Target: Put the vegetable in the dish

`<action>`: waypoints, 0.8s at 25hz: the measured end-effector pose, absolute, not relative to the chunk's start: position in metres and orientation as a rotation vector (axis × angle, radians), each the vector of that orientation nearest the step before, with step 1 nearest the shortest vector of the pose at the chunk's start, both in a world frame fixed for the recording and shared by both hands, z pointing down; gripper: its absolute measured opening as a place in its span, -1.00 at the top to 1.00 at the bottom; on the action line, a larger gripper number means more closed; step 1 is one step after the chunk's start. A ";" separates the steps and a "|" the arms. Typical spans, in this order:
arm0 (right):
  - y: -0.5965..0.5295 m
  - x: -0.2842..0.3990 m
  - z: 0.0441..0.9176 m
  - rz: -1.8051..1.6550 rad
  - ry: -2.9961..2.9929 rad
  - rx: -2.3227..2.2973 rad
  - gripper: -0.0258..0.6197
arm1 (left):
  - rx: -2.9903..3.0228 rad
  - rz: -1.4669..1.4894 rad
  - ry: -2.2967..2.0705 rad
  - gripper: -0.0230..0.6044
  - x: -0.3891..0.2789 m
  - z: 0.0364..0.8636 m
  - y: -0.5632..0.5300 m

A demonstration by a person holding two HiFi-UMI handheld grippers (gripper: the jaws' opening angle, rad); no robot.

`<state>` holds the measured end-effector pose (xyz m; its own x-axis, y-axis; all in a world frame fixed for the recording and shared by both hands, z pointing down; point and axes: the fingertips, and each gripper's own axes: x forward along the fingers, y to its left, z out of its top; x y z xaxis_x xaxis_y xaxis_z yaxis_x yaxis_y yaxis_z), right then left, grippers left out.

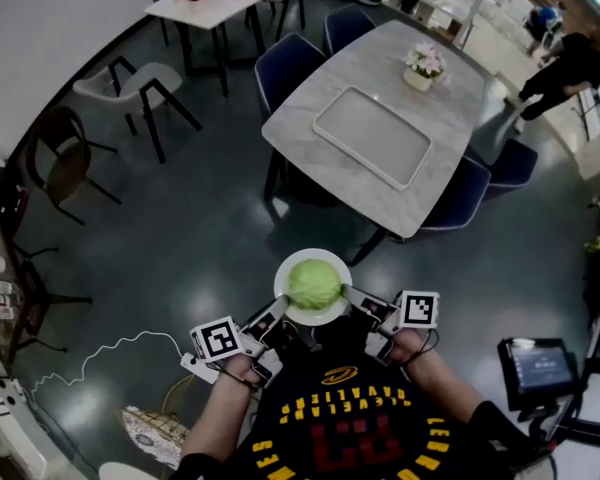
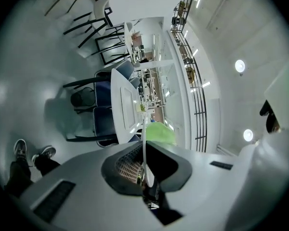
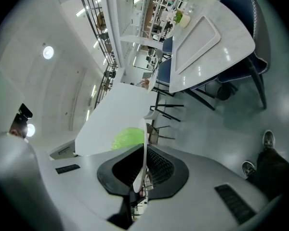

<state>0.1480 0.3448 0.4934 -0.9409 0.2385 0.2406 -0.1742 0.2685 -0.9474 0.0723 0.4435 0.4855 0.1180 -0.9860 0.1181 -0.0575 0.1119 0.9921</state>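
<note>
Cabbage [image 1: 313, 283] sits dead centre on the white dish [image 1: 320, 319], so the vegetable looks to be home. Left gripper [image 1: 278, 313] is clamped on the dish's left rim and right gripper [image 1: 352, 292] on its right rim, each pair of jaws closed down on the thin edge. The dish hangs between them, up off the floor. Neither is nearer; the load is shared. Beyond the dish's far edge stands the marble table [image 1: 460, 88] with its grey tray [image 1: 372, 136], well apart. My read: any carry goes straight ahead. Tilt either side and that round cabbage could roll off.
</note>
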 end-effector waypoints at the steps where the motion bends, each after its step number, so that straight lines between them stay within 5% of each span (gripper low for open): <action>1: 0.338 0.143 0.496 1.725 -2.203 -0.046 0.85 | 1.215 -1.003 -1.205 0.87 0.067 0.488 0.436; 20: 0.182 0.036 0.496 1.761 -2.256 -0.160 0.85 | 1.242 -0.965 -1.298 0.87 -0.036 0.479 0.282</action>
<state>0.0356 0.1819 0.4960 -0.9562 0.2534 0.1464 -0.0806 0.2529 -0.9641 -0.0364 0.2818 0.4790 0.0871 -0.9849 0.1498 -0.1400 0.1368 0.9807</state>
